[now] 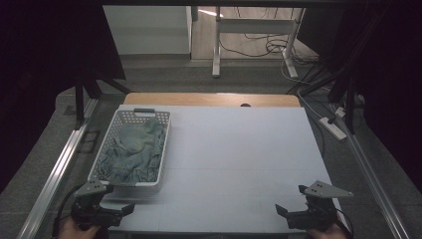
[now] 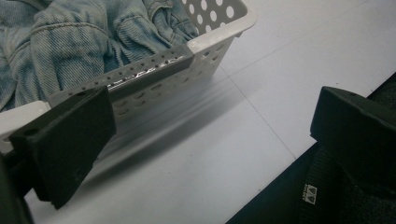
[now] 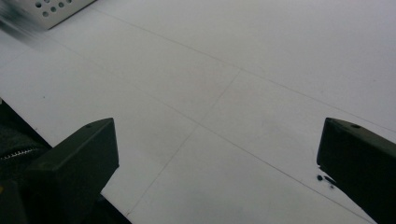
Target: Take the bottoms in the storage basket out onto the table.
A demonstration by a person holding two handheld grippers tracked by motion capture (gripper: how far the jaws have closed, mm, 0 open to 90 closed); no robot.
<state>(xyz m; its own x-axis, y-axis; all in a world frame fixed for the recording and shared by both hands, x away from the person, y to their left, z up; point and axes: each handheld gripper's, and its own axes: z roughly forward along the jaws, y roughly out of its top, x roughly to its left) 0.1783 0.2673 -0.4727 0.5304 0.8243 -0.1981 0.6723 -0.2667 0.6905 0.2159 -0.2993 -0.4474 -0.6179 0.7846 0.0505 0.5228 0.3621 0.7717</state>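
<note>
Both grippers open and empty, left gripper (image 1: 118, 199), right gripper (image 1: 289, 200), white basket (image 1: 164, 142) of denim (image 1: 132, 149), small unreadable logo tag (image 2: 309, 192)

The right claw (image 3: 217, 172) has its two black jaws spread wide apart with nothing between them, over the pale worktop (image 3: 243, 93) crossed by thin seams. A corner of a white perforated basket (image 3: 53, 9) shows at top left, blurred.
</note>
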